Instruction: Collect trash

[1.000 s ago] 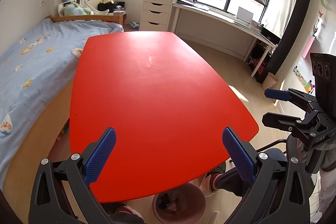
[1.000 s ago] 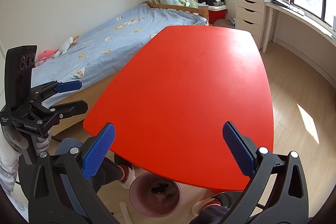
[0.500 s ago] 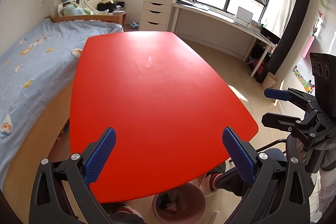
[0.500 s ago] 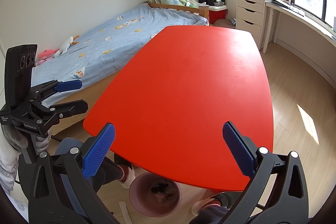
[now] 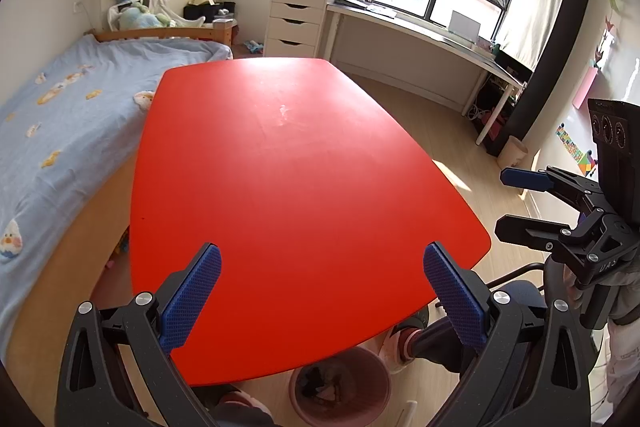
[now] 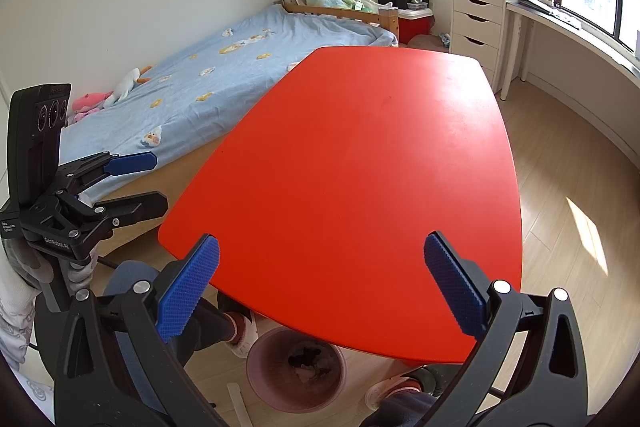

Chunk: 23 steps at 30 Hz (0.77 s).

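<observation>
Though the red tabletop point(image 5: 296, 187) fills most of what I see, its near edge hides part of the pink bin point(image 5: 340, 387) on the floor beneath it, and my own claw frames cut off more. The bin stands upright, mouth facing up, so its long axis runs vertically; only the near arc of its rim point(image 6: 296, 403) shows clearly. Inside the bin lies dark, crumpled trash point(image 6: 306, 363), too shadowed and small for me to say what the pieces are. My left claw point(image 5: 320, 291) hangs above the tabletop's near edge with its blue pads point(image 5: 192, 299) spread wide apart and nothing between them. My right claw point(image 6: 322, 287) hangs over the same edge, likewise spread wide and empty. Beside the bin, under the tabletop, my shoes point(image 6: 240, 335) and trouser legs are partly covered. A bed point(image 6: 240, 75) with a blue cover stands just beside the tabletop's left side.
</observation>
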Motion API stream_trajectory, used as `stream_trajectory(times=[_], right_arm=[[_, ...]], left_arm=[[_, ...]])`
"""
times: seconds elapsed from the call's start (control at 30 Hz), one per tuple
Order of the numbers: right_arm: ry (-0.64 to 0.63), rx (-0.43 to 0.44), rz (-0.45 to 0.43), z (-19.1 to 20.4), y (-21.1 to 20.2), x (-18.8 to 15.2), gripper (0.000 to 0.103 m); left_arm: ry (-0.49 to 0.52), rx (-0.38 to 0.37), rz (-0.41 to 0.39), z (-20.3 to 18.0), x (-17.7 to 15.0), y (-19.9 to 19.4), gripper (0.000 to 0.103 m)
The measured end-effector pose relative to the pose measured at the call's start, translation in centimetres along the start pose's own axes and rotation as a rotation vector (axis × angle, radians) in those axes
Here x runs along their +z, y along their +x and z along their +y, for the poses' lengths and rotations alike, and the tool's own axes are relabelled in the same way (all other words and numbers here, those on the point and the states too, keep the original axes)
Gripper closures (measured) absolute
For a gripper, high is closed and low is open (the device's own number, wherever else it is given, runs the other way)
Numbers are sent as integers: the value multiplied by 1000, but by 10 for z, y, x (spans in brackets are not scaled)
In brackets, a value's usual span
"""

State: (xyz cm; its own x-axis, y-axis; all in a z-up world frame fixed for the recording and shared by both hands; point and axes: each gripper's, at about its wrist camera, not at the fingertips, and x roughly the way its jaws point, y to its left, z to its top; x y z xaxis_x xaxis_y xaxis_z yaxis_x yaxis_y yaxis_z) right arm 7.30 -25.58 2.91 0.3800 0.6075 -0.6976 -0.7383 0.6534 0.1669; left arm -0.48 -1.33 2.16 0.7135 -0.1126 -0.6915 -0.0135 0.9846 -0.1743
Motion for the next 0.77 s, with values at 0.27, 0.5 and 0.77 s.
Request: stream_trajectory(times=[0.27, 0.5, 0.77], right_arm=[[-2, -1, 1, 0, 0, 0, 3], [-4, -1, 0, -1, 1, -1, 3], [-5, -1, 2, -3, 0, -2, 3]], left_arm=[[1, -1, 0, 0, 0, 0, 6], [3, -1, -1, -1, -1, 1, 6], [26, 38, -7, -1, -2, 1, 6]])
